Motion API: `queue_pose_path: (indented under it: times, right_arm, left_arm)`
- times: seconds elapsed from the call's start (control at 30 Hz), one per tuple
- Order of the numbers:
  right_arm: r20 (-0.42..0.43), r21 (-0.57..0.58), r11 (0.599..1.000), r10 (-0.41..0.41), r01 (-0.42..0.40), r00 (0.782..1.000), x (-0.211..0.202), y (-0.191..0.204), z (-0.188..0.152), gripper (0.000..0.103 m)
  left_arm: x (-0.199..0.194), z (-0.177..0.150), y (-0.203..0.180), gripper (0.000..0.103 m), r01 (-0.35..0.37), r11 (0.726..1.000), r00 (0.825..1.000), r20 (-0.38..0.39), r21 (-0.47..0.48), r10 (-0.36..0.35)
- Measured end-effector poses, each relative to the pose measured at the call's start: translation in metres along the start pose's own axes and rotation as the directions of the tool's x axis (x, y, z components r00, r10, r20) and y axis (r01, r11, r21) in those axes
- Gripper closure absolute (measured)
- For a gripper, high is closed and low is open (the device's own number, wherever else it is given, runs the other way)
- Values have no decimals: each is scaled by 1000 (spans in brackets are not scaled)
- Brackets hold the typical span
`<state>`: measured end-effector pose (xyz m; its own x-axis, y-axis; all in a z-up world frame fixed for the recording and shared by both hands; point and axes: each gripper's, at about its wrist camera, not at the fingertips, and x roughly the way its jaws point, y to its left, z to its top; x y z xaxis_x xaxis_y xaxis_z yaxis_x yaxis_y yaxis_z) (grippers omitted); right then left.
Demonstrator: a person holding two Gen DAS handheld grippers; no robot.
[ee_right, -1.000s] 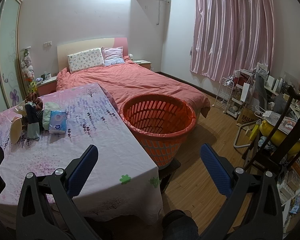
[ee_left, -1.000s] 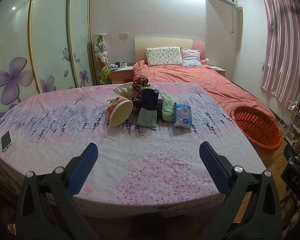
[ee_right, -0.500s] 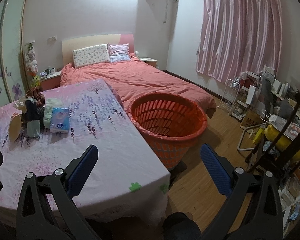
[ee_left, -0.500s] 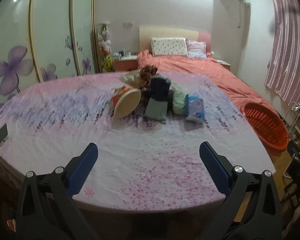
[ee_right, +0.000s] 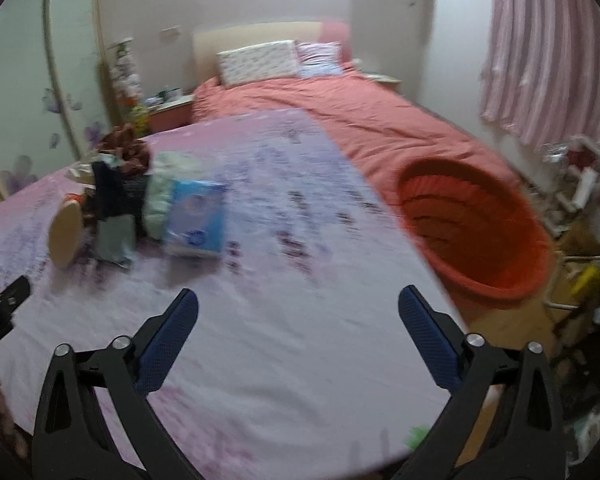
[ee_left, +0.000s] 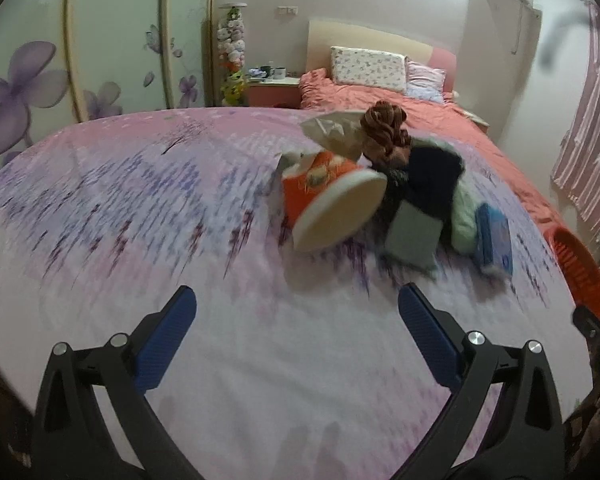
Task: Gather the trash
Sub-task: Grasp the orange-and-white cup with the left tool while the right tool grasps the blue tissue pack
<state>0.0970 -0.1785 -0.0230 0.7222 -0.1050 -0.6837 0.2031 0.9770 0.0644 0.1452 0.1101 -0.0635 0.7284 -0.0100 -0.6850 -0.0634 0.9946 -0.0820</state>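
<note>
Trash pile [ee_left: 380,200] of soft packets, blue tissue pack [ee_right: 196,218] and orange cup noodle tub [ee_left: 324,196] sits mid-table on floral cloth [ee_left: 180,240]. Likely light, crushable; pinch edges. Left gripper [ee_left: 296,320] wide, empty. Right gripper [ee_right: 298,320] wide, starting to close, empty.

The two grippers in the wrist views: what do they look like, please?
The left gripper and the right gripper look alike: black, angular plastic frames with triangular cut-outs and round silver bolt heads, carrying two long fingers faced with dark blue, finely textured pads. No cables, markings or sleeves are visible.
</note>
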Motion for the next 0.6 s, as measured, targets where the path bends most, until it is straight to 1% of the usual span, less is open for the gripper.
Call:
queue_pose_path:
  times: [0.07, 0.1, 0.13, 0.17, 0.23, 0.3, 0.37, 0.4, 0.47, 0.6]
  right_arm:
    - [-13, -10, 999, 31, -31, 999, 11, 10, 7, 19]
    - [-24, -15, 999, 43, -43, 999, 18, 16, 12, 20]
    - [-36, -13, 998, 60, -61, 998, 22, 18, 14, 24]
    - [-44, -8, 996, 87, -88, 995, 28, 23, 18, 27]
    - [-57, -3, 993, 115, -115, 992, 40, 31, 24, 28]
    - [-69, -3, 990, 140, -141, 988, 50, 38, 28, 29]
    - [-77, -6, 988, 154, -155, 985, 57, 44, 32, 29]
    - [-81, -10, 988, 152, -153, 985, 61, 45, 34, 29]
    - [-86, -20, 989, 143, -145, 986, 69, 51, 36, 29]
    - [-115, -5, 988, 152, -154, 982, 83, 52, 39, 31]
  left_arm:
    - [8, 8, 2, 14, 33, 999, 999, 11, 0, -33]
    - [14, 14, 2, 15, 33, 999, 999, 14, 0, -33]
    - [19, 19, 1, 16, 23, 1000, 1000, 15, 3, -23]
    - [25, 23, 1, 19, 12, 1000, 1000, 15, 10, -12]
    - [35, 30, -3, 23, 11, 1000, 1000, 2, 25, -12]
    - [44, 34, -7, 25, 15, 999, 1000, -10, 41, -15]
    - [53, 36, -11, 29, -1, 998, 1000, -19, 62, 2]
    - [58, 37, -12, 31, -7, 998, 1000, -27, 68, 9]
    - [67, 38, -13, 39, -10, 997, 999, -47, 72, 14]
    - [80, 42, -12, 44, -27, 998, 997, -71, 62, 31]
